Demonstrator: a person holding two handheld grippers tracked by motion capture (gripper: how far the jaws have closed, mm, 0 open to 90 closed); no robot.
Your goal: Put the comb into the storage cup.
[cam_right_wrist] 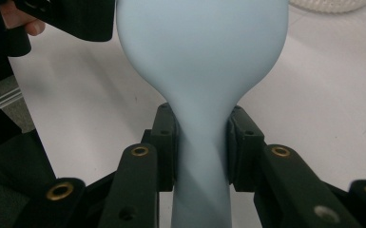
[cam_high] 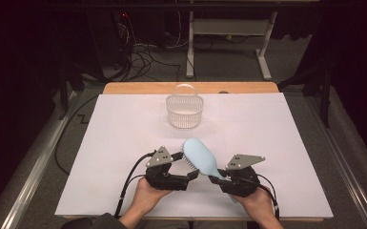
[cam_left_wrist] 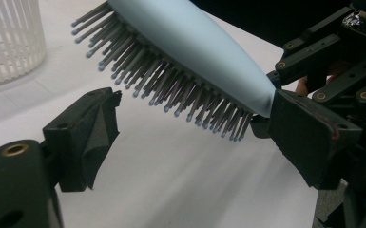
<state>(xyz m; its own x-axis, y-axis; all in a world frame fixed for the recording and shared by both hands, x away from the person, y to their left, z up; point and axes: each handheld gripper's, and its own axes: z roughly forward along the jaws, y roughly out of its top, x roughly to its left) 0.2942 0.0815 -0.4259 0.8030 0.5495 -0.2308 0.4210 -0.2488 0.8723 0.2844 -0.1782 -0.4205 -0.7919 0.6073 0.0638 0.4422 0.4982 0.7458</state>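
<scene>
A light blue hairbrush [cam_high: 200,155] hangs above the white table sheet [cam_high: 124,143] near the front, bristles facing down and to the left. My right gripper [cam_high: 219,174] is shut on its handle; in the right gripper view both pads squeeze the narrow neck [cam_right_wrist: 203,137] below the broad brush back [cam_right_wrist: 202,52]. My left gripper [cam_high: 191,175] is open beside the brush head. In the left gripper view its jaws stand wide apart [cam_left_wrist: 195,128] under the bristles [cam_left_wrist: 171,90], the left pad [cam_left_wrist: 100,128] well clear of them.
A white slatted basket [cam_high: 185,110] with a handle stands at the middle far side of the sheet, also in the left gripper view [cam_left_wrist: 7,42]. A wooden table edge [cam_high: 138,88] lies behind it. Desk legs and cables are on the floor beyond.
</scene>
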